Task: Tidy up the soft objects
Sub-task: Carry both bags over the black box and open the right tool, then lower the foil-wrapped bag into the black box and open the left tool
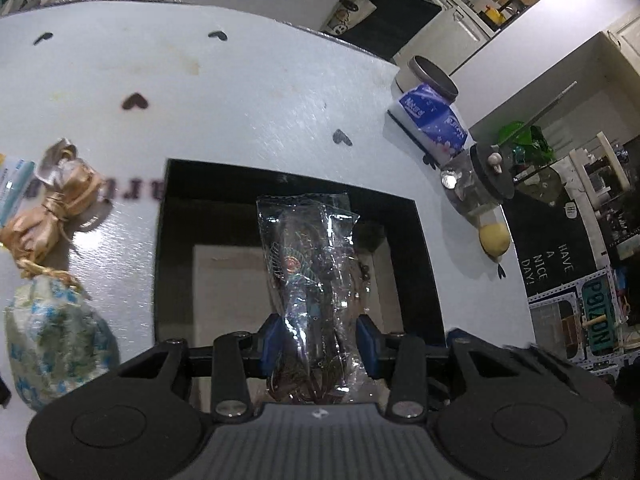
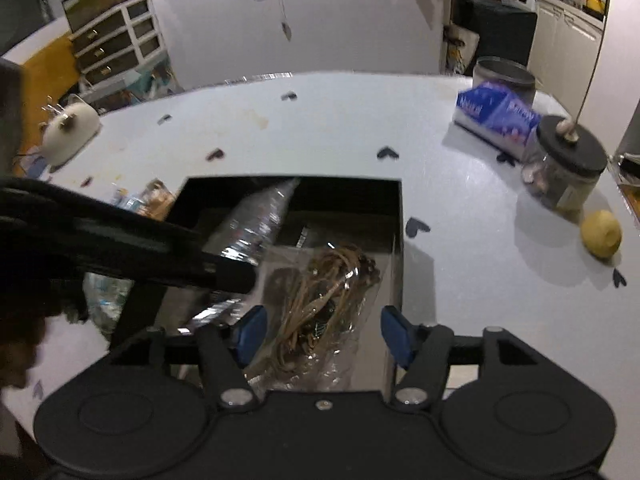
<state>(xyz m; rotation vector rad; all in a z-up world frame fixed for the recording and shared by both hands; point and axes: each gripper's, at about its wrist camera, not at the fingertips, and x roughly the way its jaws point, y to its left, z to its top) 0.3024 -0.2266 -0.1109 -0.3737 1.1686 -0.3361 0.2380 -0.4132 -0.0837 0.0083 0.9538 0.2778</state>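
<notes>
The clear plastic packet [image 1: 308,280] between my left tongs [image 1: 318,342] is crinkly and shiny, with dark contents and a small reddish spot showing through the wrap. My left tongs are clenched on its near end, the blue pads [image 1: 270,340] pressed against both sides, and it sticks out away from me over the open black box [image 1: 420,248]. In the right wrist view the same packet [image 2: 256,224] slants across the box's far left part, held by the left tool's black arm.

A second clear packet [image 2: 320,296] lies inside the black box [image 2: 396,216], toward its near right side. It holds a tangle of tan cord and some dark beads. My right tongs [image 2: 322,334] sit released, their blue pads [image 2: 252,332] spread wide on either side of that packet's near end without pinching it.

The box stands on the white counter [image 1: 240,92], which is printed with small dark hearts. To the left of the box lie a gold fabric pouch [image 1: 48,212] tied with cord and, nearer to me, a white pouch with blue flowers [image 1: 56,344]. Far right on the counter sit a blue tissue pack [image 1: 436,120], a round tin [image 1: 432,76] behind it, a glass jar with a black lid [image 1: 484,184] and a lemon [image 1: 494,240].
</notes>
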